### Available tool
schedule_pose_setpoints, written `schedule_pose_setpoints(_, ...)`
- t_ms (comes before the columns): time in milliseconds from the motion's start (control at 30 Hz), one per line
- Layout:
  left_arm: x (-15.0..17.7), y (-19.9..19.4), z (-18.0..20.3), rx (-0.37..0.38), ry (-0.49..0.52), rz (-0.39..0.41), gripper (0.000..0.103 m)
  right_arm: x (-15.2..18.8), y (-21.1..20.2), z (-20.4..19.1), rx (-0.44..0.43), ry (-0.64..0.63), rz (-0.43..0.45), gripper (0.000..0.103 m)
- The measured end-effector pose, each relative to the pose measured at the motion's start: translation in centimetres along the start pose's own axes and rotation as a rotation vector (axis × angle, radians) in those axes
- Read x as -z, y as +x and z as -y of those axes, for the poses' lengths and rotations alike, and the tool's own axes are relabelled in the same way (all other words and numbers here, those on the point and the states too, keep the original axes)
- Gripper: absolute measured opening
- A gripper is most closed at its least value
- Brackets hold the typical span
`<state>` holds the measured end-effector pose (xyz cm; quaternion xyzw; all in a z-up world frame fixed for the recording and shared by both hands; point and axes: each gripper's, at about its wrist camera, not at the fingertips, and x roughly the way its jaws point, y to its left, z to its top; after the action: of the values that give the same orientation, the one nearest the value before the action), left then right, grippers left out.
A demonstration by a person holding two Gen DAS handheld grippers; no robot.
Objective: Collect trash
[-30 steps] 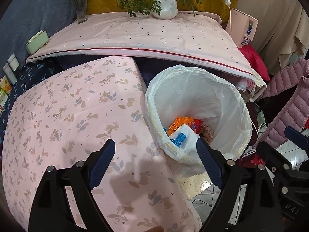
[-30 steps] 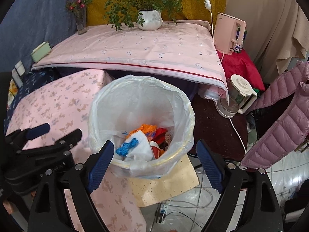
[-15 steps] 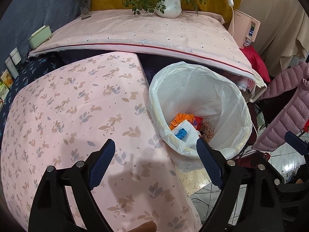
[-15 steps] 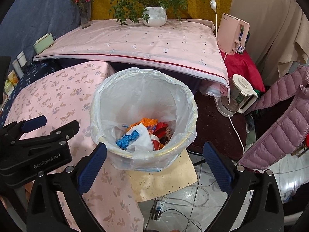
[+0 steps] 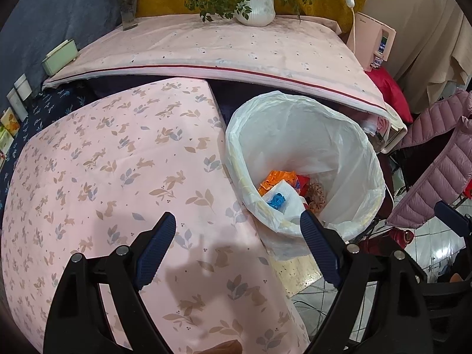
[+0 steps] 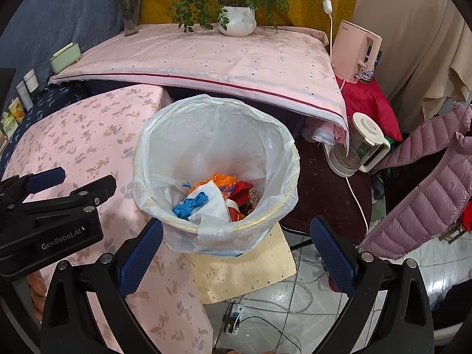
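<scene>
A round trash bin (image 5: pixel 339 147) (image 6: pixel 212 135) lined with a white bag stands beside the low pink table. Inside it lie an orange wrapper (image 6: pixel 225 181), a white tissue (image 6: pixel 212 203), a crumpled blue piece (image 6: pixel 188 206) and red scraps (image 6: pixel 242 188). My left gripper (image 5: pixel 237 221) hovers open over the table's cloth just left of the bin, with nothing between its fingers. My right gripper (image 6: pixel 236 225) is open wide above the bin's near rim and holds nothing. In the right wrist view the left gripper (image 6: pixel 76 181) shows at the left edge.
The low table (image 5: pixel 103 162) has a pink rabbit-print cloth. Behind it, a bigger table (image 6: pixel 221 56) carries a potted plant (image 6: pixel 236 20) and a flower vase (image 6: pixel 129 17). A pink appliance (image 6: pixel 354 53), a glass kettle (image 6: pixel 357 147), a puffer jacket (image 6: pixel 427 194), a cardboard sheet (image 6: pixel 244 274) and floor cables (image 6: pixel 265 309) crowd the right.
The right gripper's jaws have spread wider. The trash lies still in the bin, and the left gripper has stayed open over the table.
</scene>
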<state>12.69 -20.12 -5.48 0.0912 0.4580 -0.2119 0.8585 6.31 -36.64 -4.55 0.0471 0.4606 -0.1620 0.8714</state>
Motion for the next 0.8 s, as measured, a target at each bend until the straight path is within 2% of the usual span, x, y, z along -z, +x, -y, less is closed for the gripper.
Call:
schedule_pose_setpoints(533, 0.6, -0.2, 0.8, -0.002, 0.031, 0.003, 0.082, 1.1, 0.1, 0.0, 0.03, -0.013, -0.009, 0.096)
schedule_pose_setpoints(800, 0.8, -0.2, 0.7, -0.014, 0.01, 0.0, 0.082, 1.4, 0.3, -0.1, 0.028, -0.013, -0.016, 0.096)
